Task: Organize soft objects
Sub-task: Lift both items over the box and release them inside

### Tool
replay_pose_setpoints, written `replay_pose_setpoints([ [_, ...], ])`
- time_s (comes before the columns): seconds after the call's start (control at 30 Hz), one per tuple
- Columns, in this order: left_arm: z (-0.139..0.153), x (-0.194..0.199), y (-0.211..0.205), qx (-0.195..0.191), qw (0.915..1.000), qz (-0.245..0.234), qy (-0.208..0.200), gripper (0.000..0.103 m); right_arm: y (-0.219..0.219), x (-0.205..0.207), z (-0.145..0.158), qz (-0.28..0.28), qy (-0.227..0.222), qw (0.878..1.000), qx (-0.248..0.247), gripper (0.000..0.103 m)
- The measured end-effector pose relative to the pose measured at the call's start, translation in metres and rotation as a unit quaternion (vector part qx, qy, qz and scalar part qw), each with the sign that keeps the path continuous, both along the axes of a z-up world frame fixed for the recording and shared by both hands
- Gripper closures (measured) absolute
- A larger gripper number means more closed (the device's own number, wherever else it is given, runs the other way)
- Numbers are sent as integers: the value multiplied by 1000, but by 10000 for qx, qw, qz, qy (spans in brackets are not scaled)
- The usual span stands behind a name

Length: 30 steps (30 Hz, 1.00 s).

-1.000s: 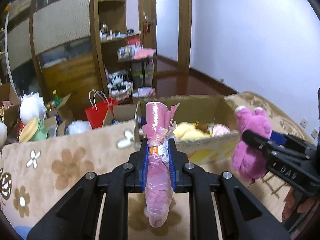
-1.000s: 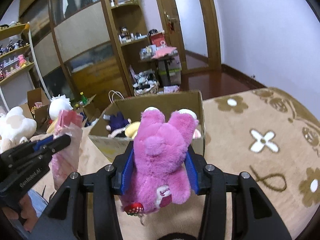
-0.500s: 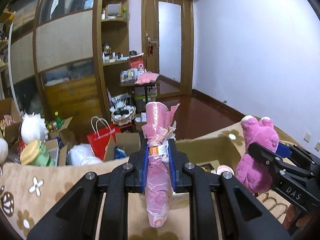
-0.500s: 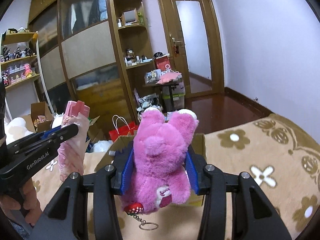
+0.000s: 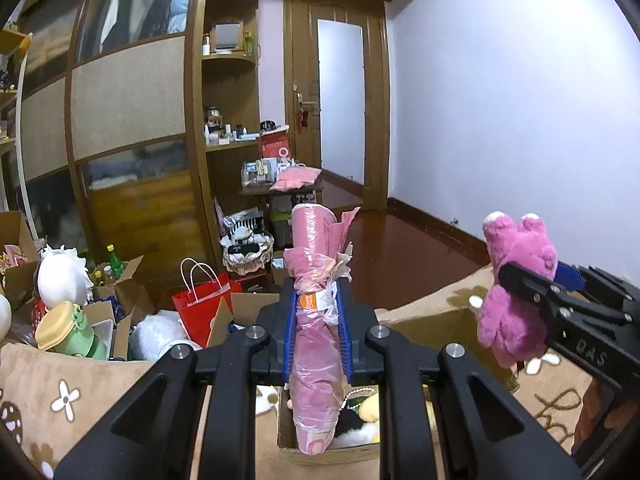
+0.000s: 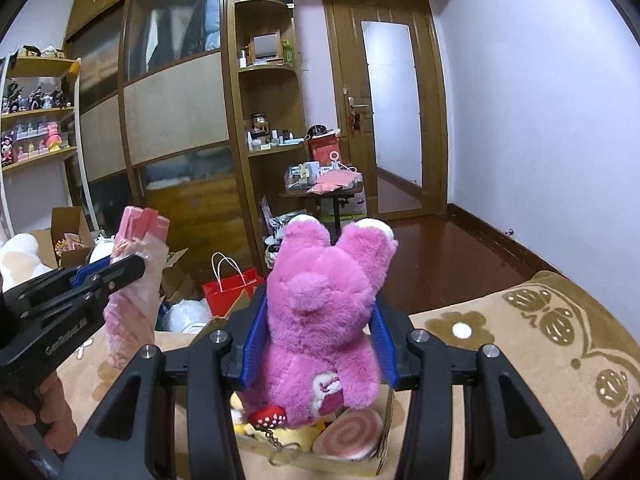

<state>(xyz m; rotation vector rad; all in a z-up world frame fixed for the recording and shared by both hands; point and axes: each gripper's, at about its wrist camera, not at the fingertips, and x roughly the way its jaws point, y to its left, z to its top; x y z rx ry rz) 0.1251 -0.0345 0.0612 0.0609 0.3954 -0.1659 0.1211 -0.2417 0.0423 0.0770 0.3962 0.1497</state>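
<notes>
Left wrist view: your left gripper (image 5: 316, 332) is clamped on a pink roll (image 5: 314, 332) wrapped in thin plastic, which stands upright between the blue pads (image 5: 289, 334) with its lower end hanging over the open box (image 5: 320, 450). Plush items lie in the box beneath it. At the right edge, your right gripper (image 5: 520, 280) carries the pink bear (image 5: 512, 288), raised above the beige rug (image 5: 60, 380) (the bear's lower half is partly masked by the gripper body).

Right wrist view: your right gripper (image 6: 318, 344) is closed on the bear (image 6: 324, 320), pads pressed into its flanks, and the bear is held directly above the box (image 6: 340, 466). A swirl-patterned cushion (image 6: 348, 436) and yellow plush already sit inside. The left gripper (image 6: 132, 268) with its roll (image 6: 134, 280) hangs at the left, beside the box rather than clearly over it from this angle.

Assessment: both items are in transit and the placing step is in hand; neither is yet in the box. The next move calls for you to lower each load into free space among the contents, then part the fingers. Mind the bear's keychain (image 6: 280, 446), which dangles low and could snag on the box wall. The plastic wrap may cling to the pads on release.
</notes>
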Motion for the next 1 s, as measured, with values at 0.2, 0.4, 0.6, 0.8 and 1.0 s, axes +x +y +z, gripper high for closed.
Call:
replay_pose_setpoints([
  [0.2,-21,13,-5,59,9996,-122,259,86,-3,14,-20,-36,167,9998,64,53],
  [0.4,-43,24,-7,18,9981,-135,595,85,-4,25,-40,-18,397,9991,141,53],
  [0.6,-59,34,-10,72,9954,-244,925,83,-7,36,-57,131,634,9968,473,51],
  [0.8,-72,42,-8,25,9928,-215,1182,81,-6,40,-71,132,852,9948,548,51],
  [1.0,-78,45,-7,72,9910,-171,1325,71,-8,39,-71,100,848,9952,488,49],
])
